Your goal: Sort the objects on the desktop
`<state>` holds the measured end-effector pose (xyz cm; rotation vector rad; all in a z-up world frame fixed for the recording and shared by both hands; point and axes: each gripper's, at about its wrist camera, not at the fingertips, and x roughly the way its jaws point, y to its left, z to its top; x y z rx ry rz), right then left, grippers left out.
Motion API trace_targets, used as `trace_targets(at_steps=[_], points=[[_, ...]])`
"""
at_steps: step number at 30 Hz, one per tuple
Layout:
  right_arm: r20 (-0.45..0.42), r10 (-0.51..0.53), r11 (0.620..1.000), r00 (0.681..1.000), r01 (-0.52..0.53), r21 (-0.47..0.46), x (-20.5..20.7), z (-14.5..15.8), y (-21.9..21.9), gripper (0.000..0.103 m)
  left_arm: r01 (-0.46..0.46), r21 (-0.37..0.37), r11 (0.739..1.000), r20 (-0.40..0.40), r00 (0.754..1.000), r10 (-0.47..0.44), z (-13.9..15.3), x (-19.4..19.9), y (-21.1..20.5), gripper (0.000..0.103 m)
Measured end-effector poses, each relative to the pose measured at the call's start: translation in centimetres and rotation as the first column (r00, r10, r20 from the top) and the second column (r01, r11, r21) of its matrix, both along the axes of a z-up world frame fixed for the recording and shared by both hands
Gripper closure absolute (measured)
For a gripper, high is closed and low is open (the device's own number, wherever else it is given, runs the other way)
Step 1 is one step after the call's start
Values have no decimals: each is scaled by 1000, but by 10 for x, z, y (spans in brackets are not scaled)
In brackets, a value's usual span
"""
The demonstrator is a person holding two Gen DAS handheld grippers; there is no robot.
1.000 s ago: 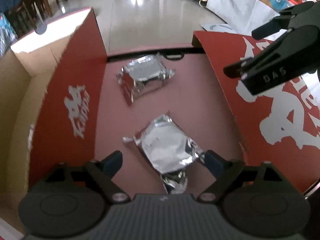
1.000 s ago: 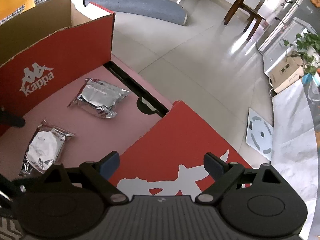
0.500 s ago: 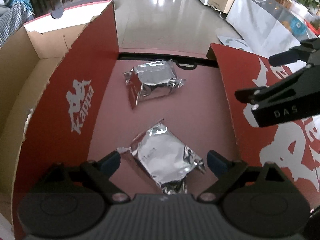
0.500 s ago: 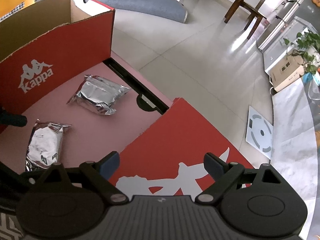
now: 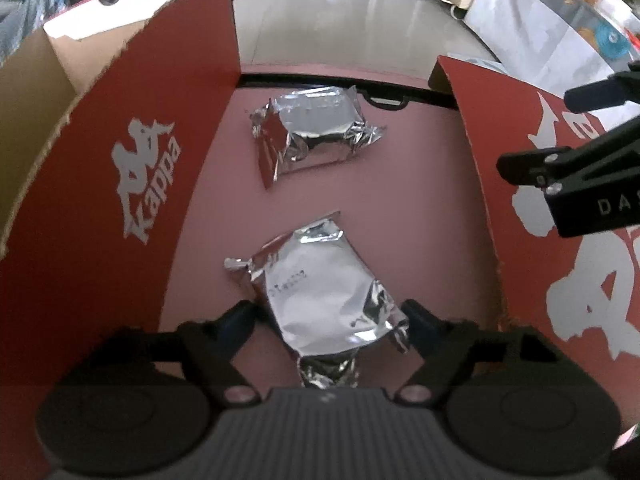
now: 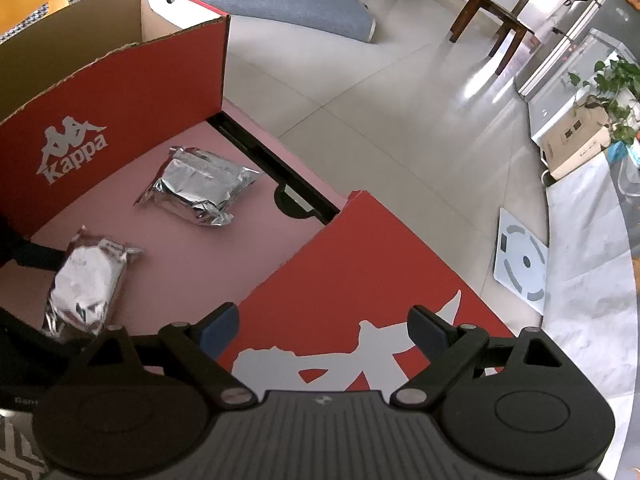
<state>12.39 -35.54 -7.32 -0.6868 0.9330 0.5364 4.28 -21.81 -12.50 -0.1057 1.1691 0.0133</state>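
- Two foil packets lie on the pink desktop between two red box flaps; the near packet (image 5: 320, 292) sits between our left gripper (image 5: 326, 320) fingers, whose jaws are closing, the pads not clearly pressing yet
- we judge its pickup only begun; the far packet (image 5: 312, 128) lies untouched near the table's far edge
- our right gripper (image 6: 322, 330) hangs spread wide over the right red flap (image 6: 360, 280), grasping nothing
- the open cardboard box (image 6: 80, 40) beyond the left flap looks a likely destination; sorting mostly remains

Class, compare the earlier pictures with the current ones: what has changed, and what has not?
The left gripper has narrowed: its jaws are closing around the nearer foil packet, which has slightly turned. The farther foil packet and the open right gripper over the red flap stayed put.
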Motion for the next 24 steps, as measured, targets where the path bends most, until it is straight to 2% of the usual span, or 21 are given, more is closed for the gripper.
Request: trace_targets(at_steps=[6,12,15,17,19,24], points=[[-11,14,1000,1000,-15,-3,-3,-1,1,12,34,41,999,8,999,-35,4,-5,5,31],[-13,25,1000,1000,-25,-5,-5,-1,2,12,93,95,991,2,996,-94,5,-7,0,32],[-15,26,1000,1000,-26,-6,-5,-1,3,12,63,72,995,-1,998,-63,5,-5,2,29],[-15,26,1000,1000,-26,-10,-5,-2,3,12,35,56,998,-3,999,-35,5,-4,3,19],[-16,25,1000,1000,-26,-13,-4,-3,3,12,13,45,999,0,1000,-13,5,-3,3,14],[-19,28,999,999,-28,-16,-4,-4,4,12,-38,24,999,0,999,38,3,3,3,12]])
